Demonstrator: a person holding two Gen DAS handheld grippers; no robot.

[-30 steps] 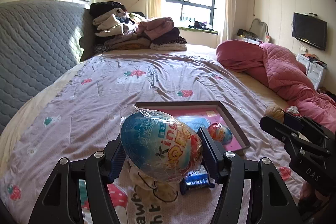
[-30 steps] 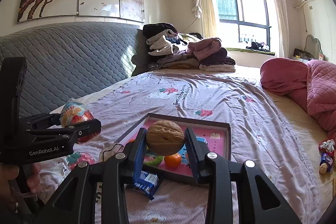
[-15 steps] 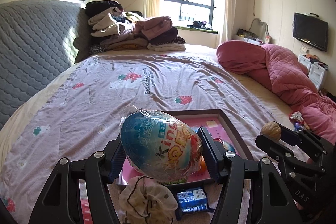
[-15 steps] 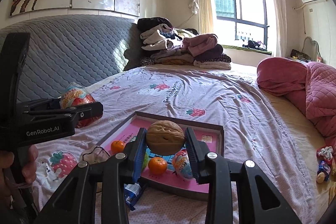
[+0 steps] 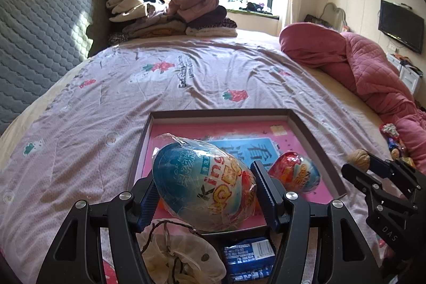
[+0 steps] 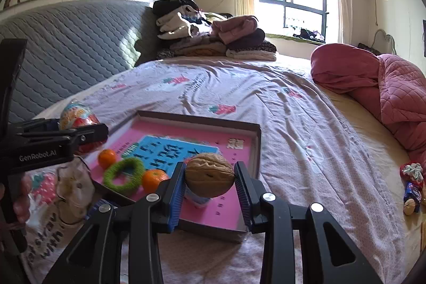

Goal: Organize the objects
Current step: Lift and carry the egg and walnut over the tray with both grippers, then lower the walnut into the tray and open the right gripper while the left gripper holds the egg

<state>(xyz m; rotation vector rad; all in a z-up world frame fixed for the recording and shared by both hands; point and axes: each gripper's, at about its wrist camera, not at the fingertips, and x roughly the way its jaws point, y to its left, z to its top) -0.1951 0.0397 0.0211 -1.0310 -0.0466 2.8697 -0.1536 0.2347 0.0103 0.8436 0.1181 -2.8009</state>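
My left gripper (image 5: 205,193) is shut on a large blue plastic-wrapped toy egg (image 5: 202,185), held over the near edge of the pink-lined tray (image 5: 218,115). My right gripper (image 6: 209,178) is shut on a walnut (image 6: 209,174), held over the tray's (image 6: 253,129) near right part. In the tray lie a red-and-blue egg (image 5: 295,175), two small oranges (image 6: 107,158) (image 6: 153,178) and a green ring (image 6: 124,175). The right gripper with the walnut (image 5: 358,159) shows at the right of the left wrist view; the left gripper with the egg (image 6: 76,113) shows at the left of the right wrist view.
A cream drawstring pouch (image 5: 181,254) and a blue snack packet (image 5: 247,254) lie on the bedspread before the tray. Small loose items (image 6: 412,185) lie at the bed's right edge. Folded clothes (image 5: 170,12) and a pink quilt (image 5: 359,65) lie further back.
Both grippers have moved forward and in over the tray, each still holding its object. The tray now fills more of both views.
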